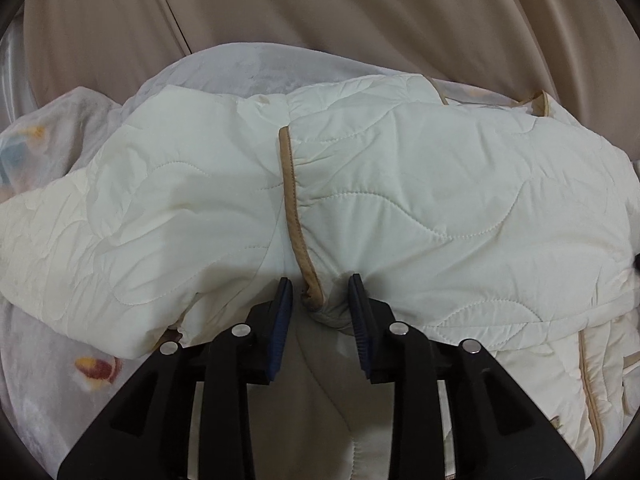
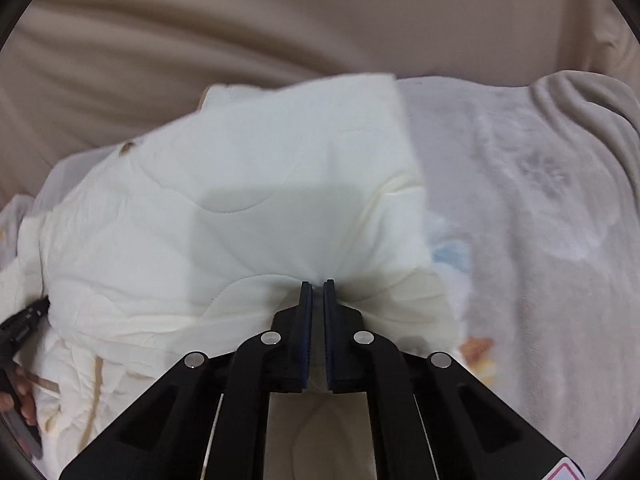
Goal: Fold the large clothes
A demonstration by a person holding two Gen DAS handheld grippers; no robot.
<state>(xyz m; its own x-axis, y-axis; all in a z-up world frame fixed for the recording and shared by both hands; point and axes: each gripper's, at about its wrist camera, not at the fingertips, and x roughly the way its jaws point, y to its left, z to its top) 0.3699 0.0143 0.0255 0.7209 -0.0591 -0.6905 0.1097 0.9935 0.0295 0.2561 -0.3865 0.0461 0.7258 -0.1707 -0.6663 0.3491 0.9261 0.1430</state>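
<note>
A cream quilted jacket point(image 1: 420, 200) with tan piping point(image 1: 294, 216) lies spread on a pale blanket. My left gripper point(image 1: 318, 286) is open, its blue-padded fingers either side of the piped edge near the hem, not clamped. In the right wrist view my right gripper point(image 2: 317, 285) is shut on a fold of the jacket point(image 2: 240, 208), which it holds lifted; the fabric bunches at the pads. The left gripper's tip point(image 2: 24, 320) shows at the left edge of that view.
A pale fleece blanket with faint cartoon prints point(image 2: 540, 208) point(image 1: 52, 360) lies under the jacket. Beige sofa cushions point(image 1: 320, 12) point(image 2: 280, 20) rise behind it.
</note>
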